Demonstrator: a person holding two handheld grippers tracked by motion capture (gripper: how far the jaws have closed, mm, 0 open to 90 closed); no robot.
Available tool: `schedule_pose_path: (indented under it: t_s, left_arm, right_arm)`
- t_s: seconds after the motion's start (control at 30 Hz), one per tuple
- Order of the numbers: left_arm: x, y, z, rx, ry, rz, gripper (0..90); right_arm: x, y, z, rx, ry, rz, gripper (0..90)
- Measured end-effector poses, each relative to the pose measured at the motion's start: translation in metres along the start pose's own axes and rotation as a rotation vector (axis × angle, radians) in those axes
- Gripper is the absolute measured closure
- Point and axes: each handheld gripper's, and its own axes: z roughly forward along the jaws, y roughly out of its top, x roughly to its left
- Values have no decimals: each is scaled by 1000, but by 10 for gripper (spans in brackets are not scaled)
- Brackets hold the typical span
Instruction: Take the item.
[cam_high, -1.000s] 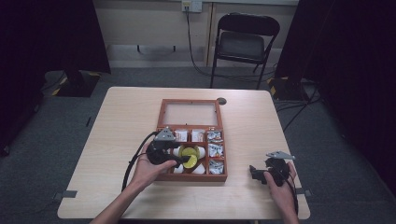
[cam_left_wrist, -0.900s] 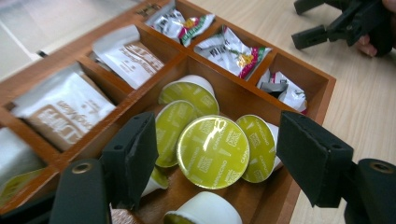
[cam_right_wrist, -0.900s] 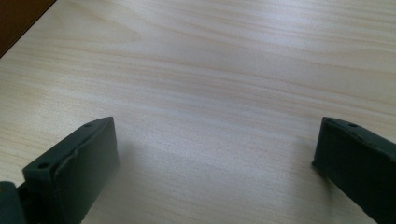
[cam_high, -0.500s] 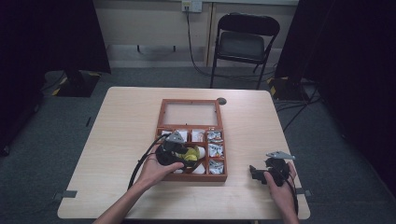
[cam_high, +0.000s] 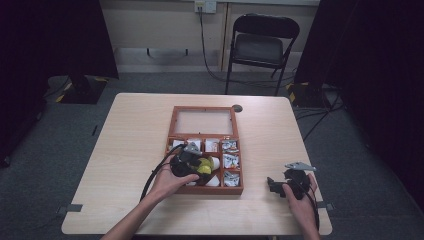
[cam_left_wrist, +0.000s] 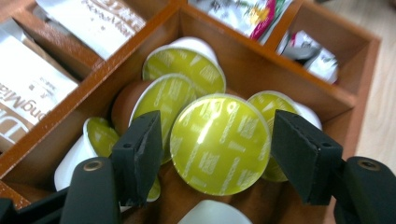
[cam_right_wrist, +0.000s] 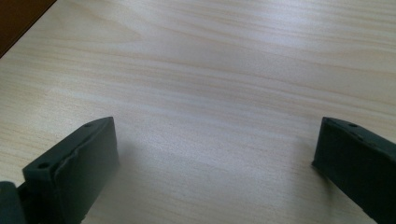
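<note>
A green-lidded coffee capsule (cam_left_wrist: 219, 143) lies among others in a compartment of the wooden box (cam_high: 176, 119), between the jaws of my left tongs (cam_left_wrist: 217, 151), which are spread wide and not touching it. My right tongs (cam_high: 274, 184) are released too, low over bare worktop (cam_right_wrist: 224, 70) beside the box.
</note>
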Motion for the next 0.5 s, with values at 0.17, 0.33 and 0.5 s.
schedule_pose_path:
  t_s: [0.17, 0.33, 0.5]
  left_arm:
    - [0, 1, 2, 13, -4, 3, 359]
    - [-1, 2, 4, 29, -3, 11, 359]
    - [-1, 2, 6, 57, -24, 18, 345]
  right_arm:
    - [0, 0, 0, 0, 0, -1, 0]
    - [0, 0, 0, 0, 0, 0, 0]
    - [0, 0, 0, 0, 0, 0, 0]
